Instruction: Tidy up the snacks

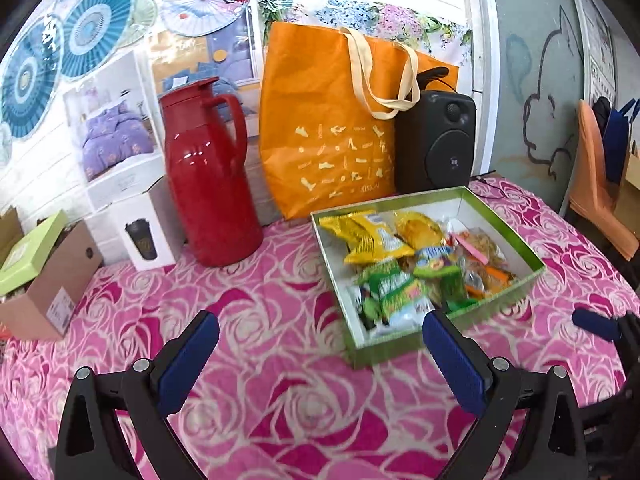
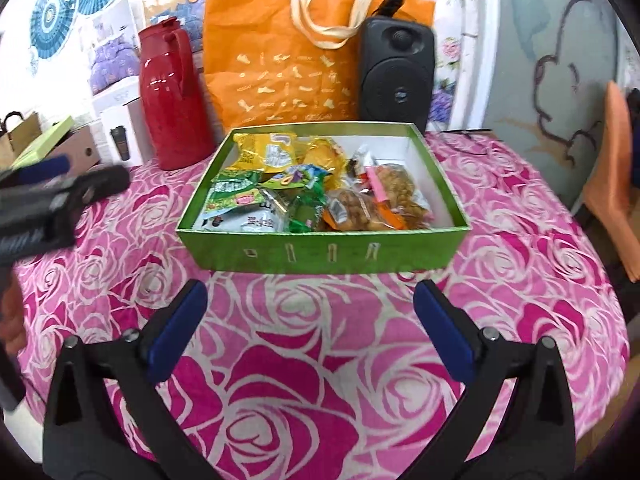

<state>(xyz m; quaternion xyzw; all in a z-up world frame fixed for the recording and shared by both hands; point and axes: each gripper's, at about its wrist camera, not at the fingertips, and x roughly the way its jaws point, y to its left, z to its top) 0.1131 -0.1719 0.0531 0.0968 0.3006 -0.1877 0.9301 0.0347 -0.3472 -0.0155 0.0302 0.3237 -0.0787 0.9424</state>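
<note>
Looking across from the red jug (image 2: pixel 174 100) to the green box (image 2: pixel 320 254) mid-table, snack packets (image 2: pixel 256 200) piled inside. Left gripper (image 1: pixel 320 354) and right gripper (image 2: pixel 310 320) both hang released, empty. Packets look light, crinkly, slippery; I'd pinch a sealed edge.

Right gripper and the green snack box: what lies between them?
Only bare rose-patterned tablecloth. In the right wrist view, the open right gripper faces the green snack box, with nothing on the stretch between them.
</note>
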